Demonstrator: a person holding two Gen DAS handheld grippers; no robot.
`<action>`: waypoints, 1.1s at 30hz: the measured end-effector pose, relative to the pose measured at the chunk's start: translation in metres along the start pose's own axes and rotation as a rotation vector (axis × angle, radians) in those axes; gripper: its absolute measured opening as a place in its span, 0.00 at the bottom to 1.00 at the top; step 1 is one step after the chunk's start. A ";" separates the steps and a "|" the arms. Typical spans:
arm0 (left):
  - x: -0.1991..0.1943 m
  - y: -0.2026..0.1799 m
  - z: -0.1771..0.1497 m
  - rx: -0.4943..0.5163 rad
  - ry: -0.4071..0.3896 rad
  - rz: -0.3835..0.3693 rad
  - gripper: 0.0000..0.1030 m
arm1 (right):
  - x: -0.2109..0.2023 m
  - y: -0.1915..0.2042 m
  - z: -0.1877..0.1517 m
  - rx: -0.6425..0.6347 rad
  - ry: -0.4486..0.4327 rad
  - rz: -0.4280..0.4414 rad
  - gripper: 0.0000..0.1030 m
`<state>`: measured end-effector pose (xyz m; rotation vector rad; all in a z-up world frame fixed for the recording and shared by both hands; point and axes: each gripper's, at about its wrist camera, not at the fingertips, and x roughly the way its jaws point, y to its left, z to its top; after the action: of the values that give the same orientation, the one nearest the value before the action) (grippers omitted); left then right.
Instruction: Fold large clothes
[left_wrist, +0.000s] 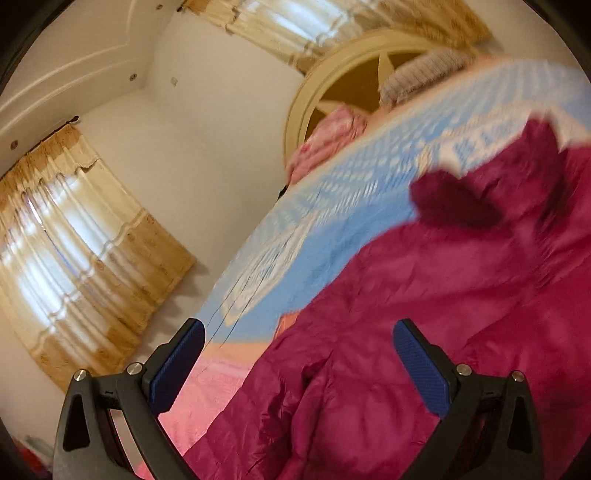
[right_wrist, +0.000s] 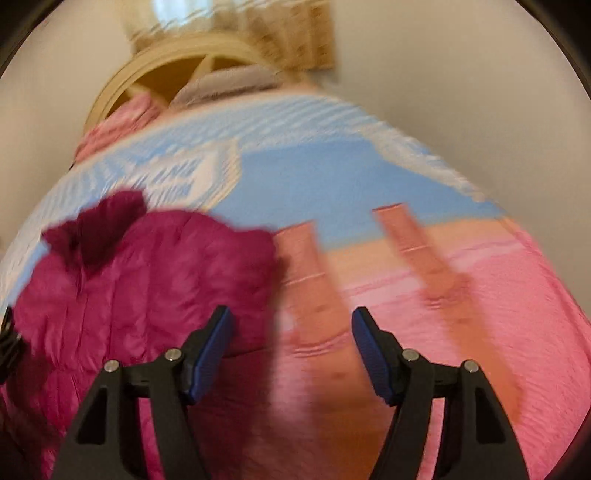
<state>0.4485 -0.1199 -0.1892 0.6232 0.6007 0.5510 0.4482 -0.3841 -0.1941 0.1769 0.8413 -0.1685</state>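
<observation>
A magenta puffer jacket lies spread on the bed, its collar end toward the headboard. In the left wrist view my left gripper is open and empty, held over the jacket's near edge where it meets the pink bedspread. In the right wrist view the jacket fills the left side. My right gripper is open and empty over the bedspread, its left finger at the jacket's right edge. Both views are motion-blurred.
The bed cover is blue and white at the far end and pink-orange near me. Pink and grey pillows lie against a round cream headboard. Curtained windows and white walls stand left of the bed.
</observation>
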 end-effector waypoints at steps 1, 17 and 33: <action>0.014 0.001 -0.006 0.006 0.035 0.004 0.99 | 0.008 0.010 -0.004 -0.036 0.017 -0.005 0.68; 0.014 0.070 0.011 -0.188 0.024 -0.104 0.99 | -0.020 -0.027 0.014 0.055 -0.137 -0.053 0.68; 0.072 0.003 -0.015 -0.066 0.205 -0.053 0.99 | 0.056 -0.007 0.011 -0.046 0.037 -0.075 0.66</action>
<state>0.4875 -0.0668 -0.2215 0.4902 0.7862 0.5868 0.4916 -0.3980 -0.2295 0.1060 0.8883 -0.2169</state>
